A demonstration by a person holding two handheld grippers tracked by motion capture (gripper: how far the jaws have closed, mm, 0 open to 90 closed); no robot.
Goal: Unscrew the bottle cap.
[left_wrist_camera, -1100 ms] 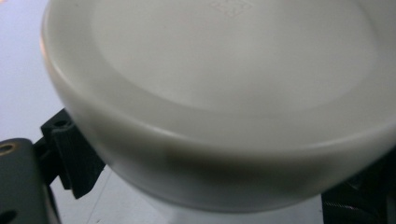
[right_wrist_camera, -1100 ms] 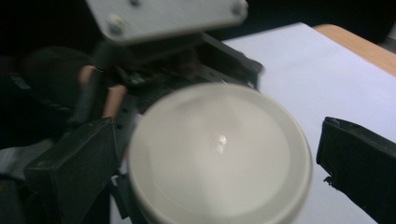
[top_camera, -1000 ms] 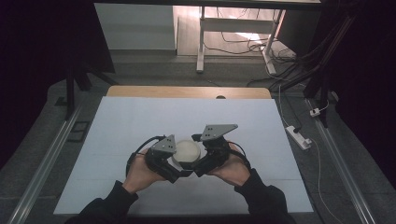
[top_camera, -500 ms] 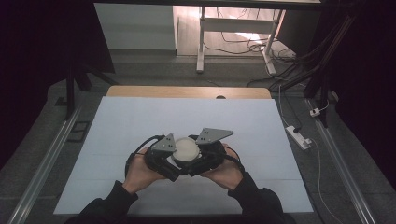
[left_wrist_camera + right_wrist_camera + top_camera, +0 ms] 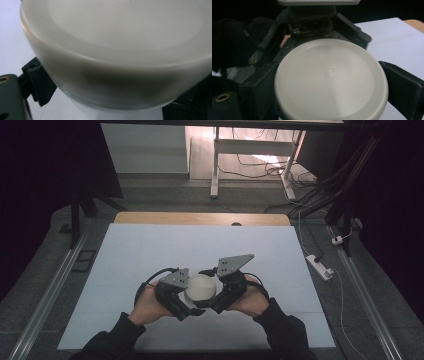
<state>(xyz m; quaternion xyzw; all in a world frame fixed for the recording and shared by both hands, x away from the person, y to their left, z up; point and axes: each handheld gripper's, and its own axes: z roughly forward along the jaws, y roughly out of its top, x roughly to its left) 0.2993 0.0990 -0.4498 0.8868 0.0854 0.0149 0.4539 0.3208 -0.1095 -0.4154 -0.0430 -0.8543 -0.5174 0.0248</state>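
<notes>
Your right claw (image 5: 332, 100) has its 2 black jaws set against opposite sides of the round white lid (image 5: 329, 80), 1 jaw at each edge of the disc, so it reads as closed on that lid. Your left claw (image 5: 186, 304) is pressed in from the other side; in its own view the white container (image 5: 117, 62) crowds the lens, with 1 black jaw showing at its lower left flank and a dark shape at the lower right. It looks clamped on the body below the lid, though where the far jaw meets it is hidden.

Compared with a second ago, the change is small but telling: both hands have drawn in a touch nearer your body and tighter together, and the grey plate on the right claw sits a little lower and closer over the container (image 5: 200, 287). That suggests you have settled a 2-sided grip, 1 claw steadying the body, the other on the lid, probably ready to twist or lift it.

Outward from there, the container sits low over the near middle of the white surface (image 5: 150, 250); whether it touches I cannot tell. A wooden edge (image 5: 200, 218) runs along the far side.
</notes>
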